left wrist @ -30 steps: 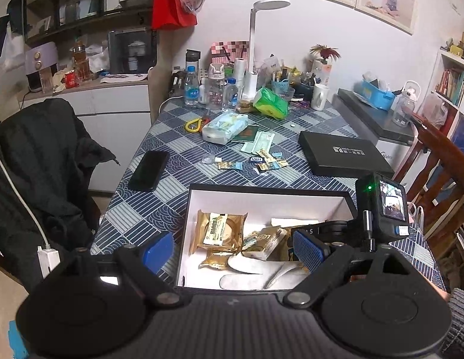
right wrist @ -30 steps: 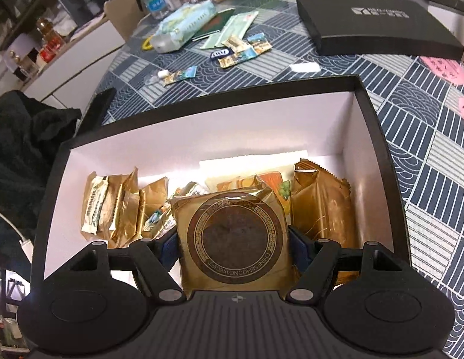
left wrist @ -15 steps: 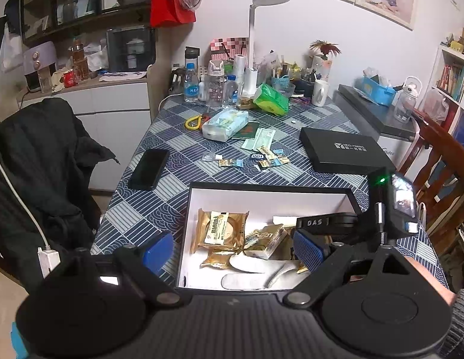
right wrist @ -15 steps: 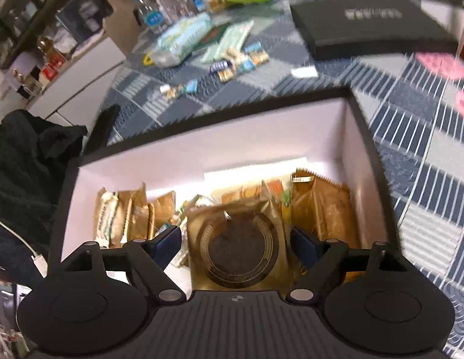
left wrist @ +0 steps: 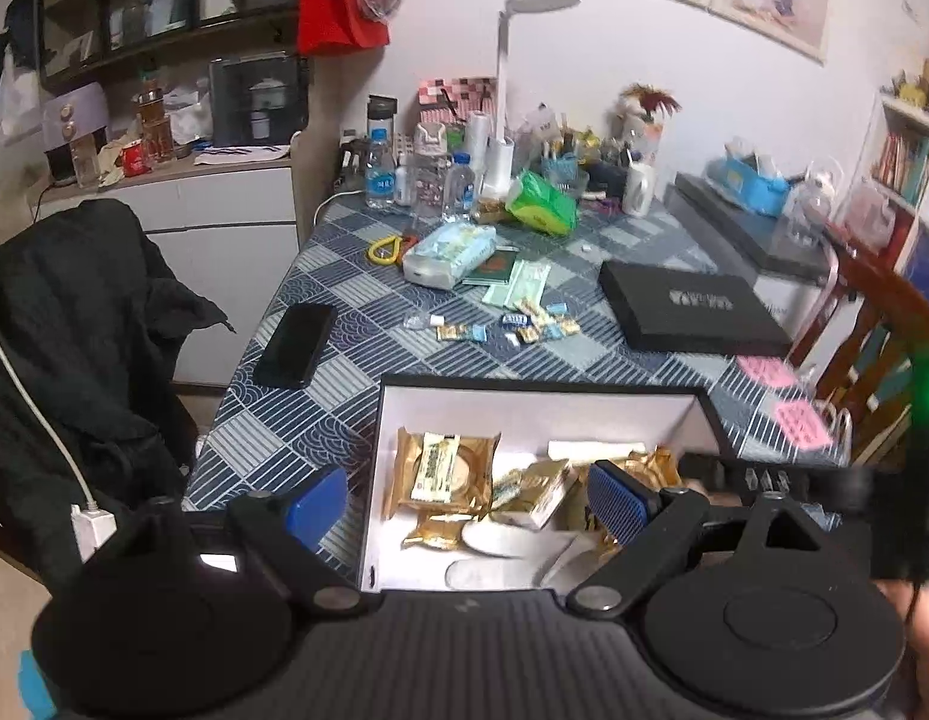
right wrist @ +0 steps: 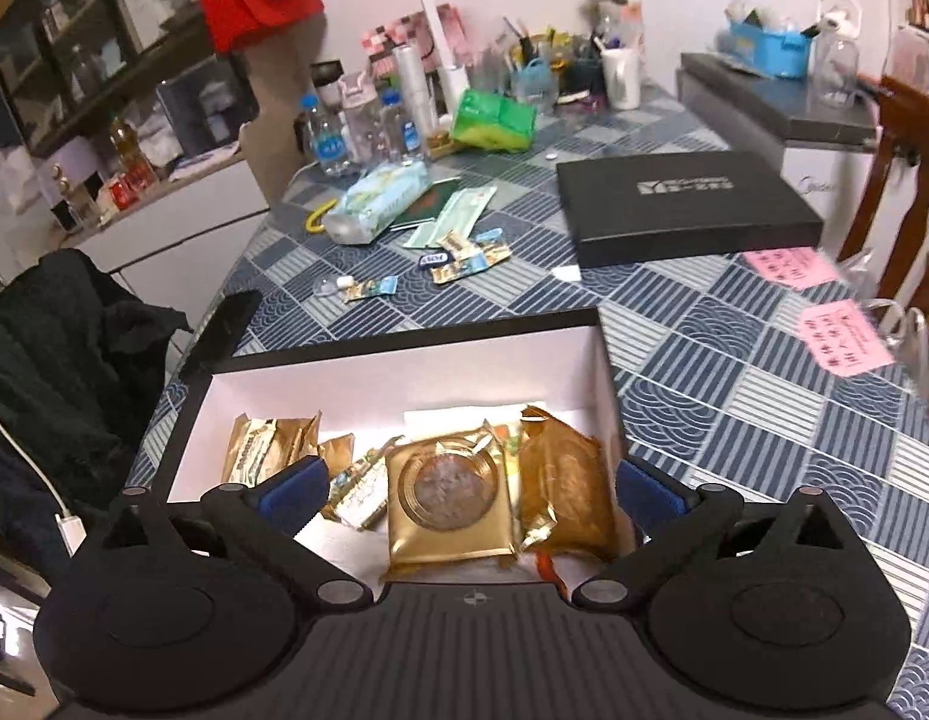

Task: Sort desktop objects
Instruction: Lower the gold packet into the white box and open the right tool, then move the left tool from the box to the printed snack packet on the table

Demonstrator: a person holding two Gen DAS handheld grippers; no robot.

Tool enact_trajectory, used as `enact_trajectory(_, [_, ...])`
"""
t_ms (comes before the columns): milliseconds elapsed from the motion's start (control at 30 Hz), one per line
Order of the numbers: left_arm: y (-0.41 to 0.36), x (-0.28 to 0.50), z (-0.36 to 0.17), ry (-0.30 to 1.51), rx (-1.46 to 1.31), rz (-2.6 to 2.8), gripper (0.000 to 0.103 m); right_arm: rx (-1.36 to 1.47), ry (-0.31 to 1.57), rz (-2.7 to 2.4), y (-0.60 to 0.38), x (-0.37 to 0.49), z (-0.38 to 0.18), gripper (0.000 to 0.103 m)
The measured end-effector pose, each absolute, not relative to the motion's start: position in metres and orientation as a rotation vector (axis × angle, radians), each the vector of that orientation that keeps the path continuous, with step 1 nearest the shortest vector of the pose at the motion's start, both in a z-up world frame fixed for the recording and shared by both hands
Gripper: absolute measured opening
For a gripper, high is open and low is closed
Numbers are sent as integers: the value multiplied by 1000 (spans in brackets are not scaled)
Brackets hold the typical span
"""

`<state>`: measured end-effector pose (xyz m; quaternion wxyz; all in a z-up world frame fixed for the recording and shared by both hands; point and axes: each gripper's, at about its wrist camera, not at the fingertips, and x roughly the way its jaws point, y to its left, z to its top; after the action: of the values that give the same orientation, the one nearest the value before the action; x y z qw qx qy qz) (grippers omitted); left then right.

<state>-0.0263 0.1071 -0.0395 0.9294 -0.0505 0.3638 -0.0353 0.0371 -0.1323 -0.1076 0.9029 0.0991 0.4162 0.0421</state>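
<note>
Snack packets (right wrist: 266, 450) lie at the left side of the open box (right wrist: 404, 342), near the table's front edge. Left gripper (left wrist: 464, 504) stands wide and empty. Right gripper (right wrist: 470, 489), its jaws just opened wide, hangs over the gold round-print packet (right wrist: 449, 498) lying free in the box.

A: What does the left tool (left wrist: 467, 507) look like?
B: Black body, round hubs, silver screws, ribbed blue pads (left wrist: 617, 510).
A: And the right tool (right wrist: 473, 489)?
B: Same build.
</note>
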Motion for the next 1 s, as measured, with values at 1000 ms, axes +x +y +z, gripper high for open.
enact_trajectory(1000, [84,60,-16,830,-59,-38,103,295,823,301,-180,22,-100,103])
